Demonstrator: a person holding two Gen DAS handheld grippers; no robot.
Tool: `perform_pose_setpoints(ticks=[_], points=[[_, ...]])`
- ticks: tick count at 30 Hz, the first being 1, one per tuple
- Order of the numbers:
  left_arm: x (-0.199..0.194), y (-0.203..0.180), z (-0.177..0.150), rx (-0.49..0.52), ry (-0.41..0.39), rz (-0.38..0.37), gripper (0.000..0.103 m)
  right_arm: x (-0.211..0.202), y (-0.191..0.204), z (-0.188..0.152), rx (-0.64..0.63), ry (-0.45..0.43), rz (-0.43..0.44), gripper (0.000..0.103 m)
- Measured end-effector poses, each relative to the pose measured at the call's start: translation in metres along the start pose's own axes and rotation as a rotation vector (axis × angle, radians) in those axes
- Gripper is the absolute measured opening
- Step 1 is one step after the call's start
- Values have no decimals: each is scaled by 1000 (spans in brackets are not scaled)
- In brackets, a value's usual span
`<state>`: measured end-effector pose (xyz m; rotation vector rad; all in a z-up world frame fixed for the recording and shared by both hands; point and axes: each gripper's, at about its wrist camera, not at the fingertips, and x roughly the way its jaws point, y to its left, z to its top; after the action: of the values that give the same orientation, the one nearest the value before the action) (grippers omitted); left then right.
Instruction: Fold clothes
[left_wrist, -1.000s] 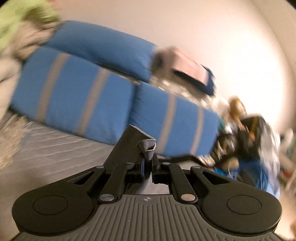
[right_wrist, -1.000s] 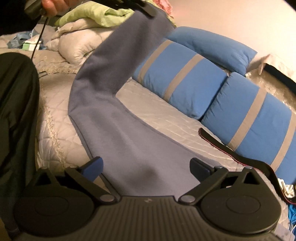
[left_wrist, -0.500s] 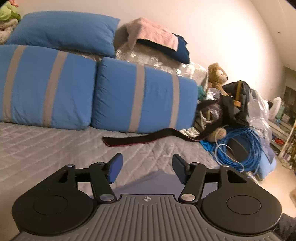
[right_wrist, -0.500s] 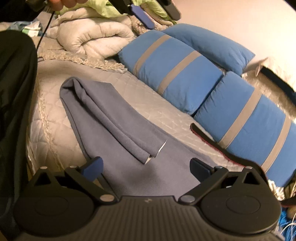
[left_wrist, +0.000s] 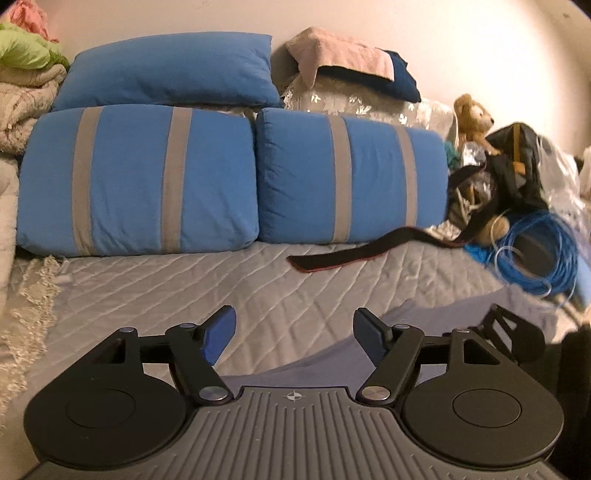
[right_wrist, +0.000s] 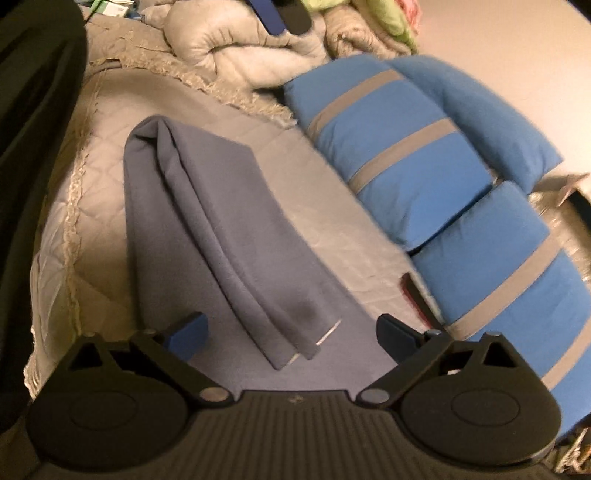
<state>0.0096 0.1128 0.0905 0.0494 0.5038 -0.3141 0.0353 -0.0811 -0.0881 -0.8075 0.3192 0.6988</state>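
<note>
The grey-blue garment is lying on the bed near its front edge, one side folded lengthwise over the middle; left gripper jaws opening, right gripper jaws closing, both empty, further folds seemingly remaining

Lay spread across the bed: a pale grey quilted bedspread with a fringed edge. Stood side by side against the wall: two blue cushions with grey stripes, a plain blue pillow behind them. Trailed across the quilt: a long black strap with a red edge. Sat further right: a tan teddy bear, a coil of blue cable. Piled at the left: rumpled beige blankets.
</note>
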Motion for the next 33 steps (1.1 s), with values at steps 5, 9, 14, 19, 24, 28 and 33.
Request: perform_pose_setpoints(ticks=[5, 9, 14, 19, 24, 28, 33], points=[[-1, 20, -14, -9, 16, 13, 69, 15, -20, 5, 86, 21, 91, 83], [1, 35, -25, -34, 36, 22, 69, 24, -35, 6, 123, 40, 167, 77], [2, 49, -36, -46, 59, 28, 69, 29, -47, 5, 126, 72, 245, 73], [3, 57, -44, -49, 86, 25, 69, 36, -56, 4, 151, 81, 350, 38], [3, 54, -51, 15, 104, 29, 69, 18, -48, 13, 91, 32, 267, 8], [2, 38, -61, 178, 126, 14, 69, 3, -48, 26, 54, -36, 138, 8], [7, 21, -75, 262, 135, -52, 69, -6, -50, 45, 33, -80, 64, 8]])
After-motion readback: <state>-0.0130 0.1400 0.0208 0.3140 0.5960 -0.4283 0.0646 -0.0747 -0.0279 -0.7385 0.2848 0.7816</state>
